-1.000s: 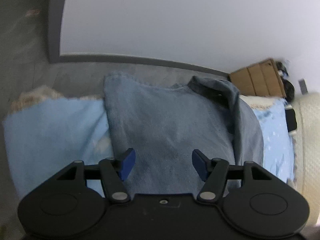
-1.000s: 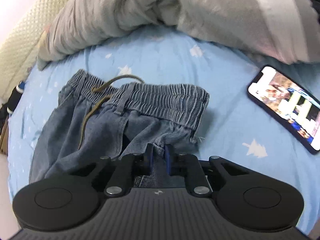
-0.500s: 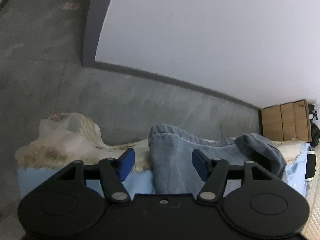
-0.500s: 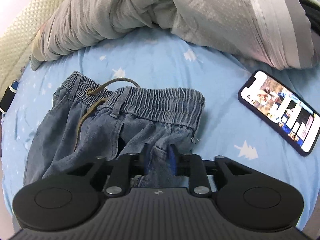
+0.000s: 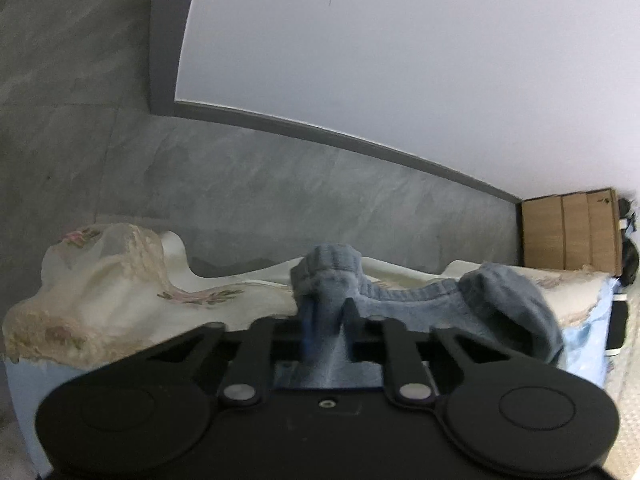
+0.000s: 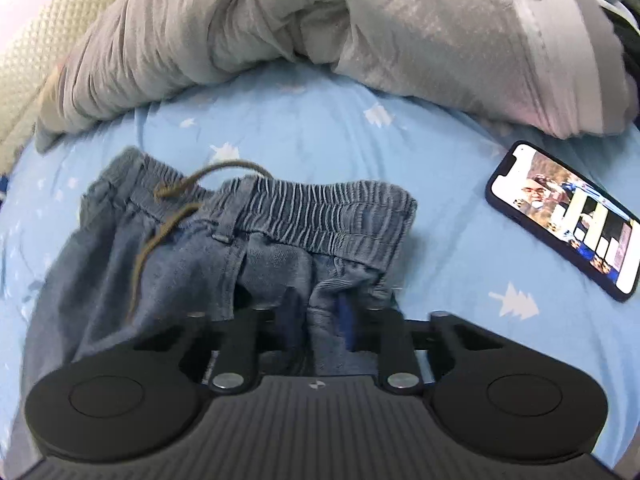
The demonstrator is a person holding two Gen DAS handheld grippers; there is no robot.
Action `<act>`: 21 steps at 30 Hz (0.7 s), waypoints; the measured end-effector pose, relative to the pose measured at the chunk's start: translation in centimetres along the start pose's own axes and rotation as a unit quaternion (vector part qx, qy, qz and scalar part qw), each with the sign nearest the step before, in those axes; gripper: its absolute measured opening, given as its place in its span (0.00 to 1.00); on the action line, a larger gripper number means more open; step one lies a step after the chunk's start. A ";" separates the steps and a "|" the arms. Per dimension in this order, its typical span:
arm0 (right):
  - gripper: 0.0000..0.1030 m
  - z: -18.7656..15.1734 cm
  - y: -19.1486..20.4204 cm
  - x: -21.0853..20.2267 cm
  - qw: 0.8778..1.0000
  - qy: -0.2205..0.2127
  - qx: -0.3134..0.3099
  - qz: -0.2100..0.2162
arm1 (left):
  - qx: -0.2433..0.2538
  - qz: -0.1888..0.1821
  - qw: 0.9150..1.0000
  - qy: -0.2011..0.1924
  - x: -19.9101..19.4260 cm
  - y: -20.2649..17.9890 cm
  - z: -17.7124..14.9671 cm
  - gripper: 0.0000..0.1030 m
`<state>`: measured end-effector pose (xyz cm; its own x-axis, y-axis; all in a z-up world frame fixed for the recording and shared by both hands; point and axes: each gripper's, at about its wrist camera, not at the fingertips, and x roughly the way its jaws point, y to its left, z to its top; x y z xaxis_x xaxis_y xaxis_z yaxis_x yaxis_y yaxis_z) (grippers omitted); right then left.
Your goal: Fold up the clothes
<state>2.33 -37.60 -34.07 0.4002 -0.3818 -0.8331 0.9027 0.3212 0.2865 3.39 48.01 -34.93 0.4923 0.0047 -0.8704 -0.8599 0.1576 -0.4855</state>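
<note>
Blue denim pants (image 6: 192, 248) lie on the light blue bed sheet (image 6: 320, 128), elastic waistband and brown drawstring (image 6: 168, 216) toward the far side. My right gripper (image 6: 316, 312) is shut on a bunch of denim just below the waistband. In the left wrist view my left gripper (image 5: 326, 320) is shut on the hem end of a pant leg (image 5: 332, 276), at the foot edge of the bed. The other leg end (image 5: 508, 304) lies folded to the right.
A grey quilt (image 6: 320, 24) is piled beyond the waistband. A phone (image 6: 568, 216) with a lit screen lies on the sheet at the right. A cream floral bed skirt (image 5: 104, 288), grey floor, white wall and a cardboard box (image 5: 568, 232) show past the bed's end.
My left gripper moved down the pant leg to the bed's foot edge and shut on the hem; it was open before. My right gripper loosened slightly but still pinches denim.
</note>
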 end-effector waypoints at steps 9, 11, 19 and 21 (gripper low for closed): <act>0.09 2.6 3.2 -5.7 0.999 -0.025 0.013 -0.023 | 0.002 -0.035 0.999 -0.010 -4.7 -3.9 1.9 0.02; 0.09 3.8 4.4 -7.1 0.999 -0.030 0.017 -0.025 | -0.015 -0.044 0.999 -0.002 -5.5 -5.0 2.5 0.02; 0.07 8.1 10.0 -7.7 0.998 -0.031 0.051 -0.023 | -0.039 -0.072 0.997 0.000 -5.8 -13.4 4.8 0.02; 0.07 8.7 11.5 -7.2 0.998 -0.029 0.049 -0.019 | -0.037 -0.077 0.996 0.000 -5.1 -15.9 4.9 0.02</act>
<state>11.20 -38.68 -20.71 0.3712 -0.4426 -0.8163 0.9274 0.2195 0.3028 15.21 50.33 -22.35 0.6192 -0.0137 -0.7851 -0.7818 0.0826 -0.6180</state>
